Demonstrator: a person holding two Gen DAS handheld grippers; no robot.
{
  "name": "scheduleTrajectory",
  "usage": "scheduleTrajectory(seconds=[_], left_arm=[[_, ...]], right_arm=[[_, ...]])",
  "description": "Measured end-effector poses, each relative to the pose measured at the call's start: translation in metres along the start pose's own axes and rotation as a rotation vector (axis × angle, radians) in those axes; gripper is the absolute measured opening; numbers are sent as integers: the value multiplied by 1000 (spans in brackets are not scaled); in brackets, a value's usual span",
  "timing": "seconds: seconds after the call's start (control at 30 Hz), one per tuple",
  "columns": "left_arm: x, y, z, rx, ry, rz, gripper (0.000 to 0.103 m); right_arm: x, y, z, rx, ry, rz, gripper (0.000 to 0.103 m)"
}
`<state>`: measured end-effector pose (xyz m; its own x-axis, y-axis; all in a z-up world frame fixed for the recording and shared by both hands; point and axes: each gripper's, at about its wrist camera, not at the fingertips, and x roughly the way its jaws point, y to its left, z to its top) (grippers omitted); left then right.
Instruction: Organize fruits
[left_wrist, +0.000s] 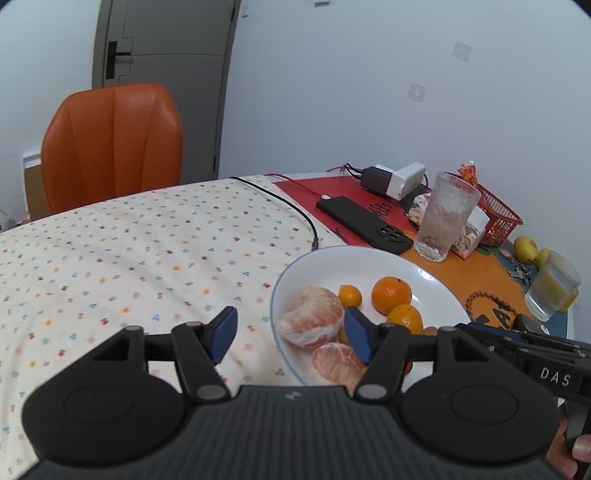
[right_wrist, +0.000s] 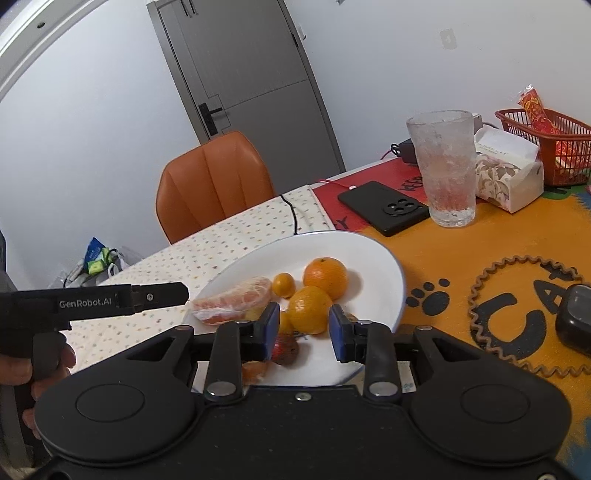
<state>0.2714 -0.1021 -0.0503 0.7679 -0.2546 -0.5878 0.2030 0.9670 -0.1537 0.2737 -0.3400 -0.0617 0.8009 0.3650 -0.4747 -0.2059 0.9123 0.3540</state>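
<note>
Left wrist view: the left gripper (left_wrist: 290, 334) hangs released at lower centre, the white plate (left_wrist: 436, 273) of oranges right of centre. Right wrist view: the right gripper (right_wrist: 303, 329) is spread, empty, around an orange (right_wrist: 309, 309) on the plate at centre

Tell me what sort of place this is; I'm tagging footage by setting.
Probably a room in a home: a cluttered table with a fruit plate, a charging phone, an orange chair and a door.
</note>
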Motion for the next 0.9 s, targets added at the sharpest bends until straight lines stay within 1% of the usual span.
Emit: scheduleTrajectory(seconds=[0.03,0.1,0.13,0.2,0.3,0.33,0.43,0.5,0.63,0.77,0.9], left_arm=[[-4,1,-1,-3,-3,3,66],[-12,4,-1,-10,-7,8,72],[-16,6,-2,-12,-11,10,73],[-25,8,-4,-16,-14,15,79],[-40,13,-7,-35,-24,37,83],[-45,15,-9,-42,-28,44,84],[-61,22,-12,-61,-41,54,87],[-73,26,-14,-71,-51,66,90],[-97,34,-18,-81,-80,103,93],[-124,41,-22,-103,-116,140,94],[-155,47,-26,-105,-153,172,99]], right_arm=[[-1,2,0,-2,-3,2,33],[-4,6,0,-8,-7,8,36],[-5,8,0,-9,-9,12,37],[-9,13,0,-13,-17,21,41],[-12,20,-1,-19,-22,37,46],[-13,22,-1,-22,-23,42,46],[-17,28,-1,-36,-28,56,53],[-20,34,-2,-51,-33,63,60],[-29,46,-3,-77,-44,75,66],[-43,54,-5,-101,-60,90,79],[-53,60,-6,-111,-68,94,85]])
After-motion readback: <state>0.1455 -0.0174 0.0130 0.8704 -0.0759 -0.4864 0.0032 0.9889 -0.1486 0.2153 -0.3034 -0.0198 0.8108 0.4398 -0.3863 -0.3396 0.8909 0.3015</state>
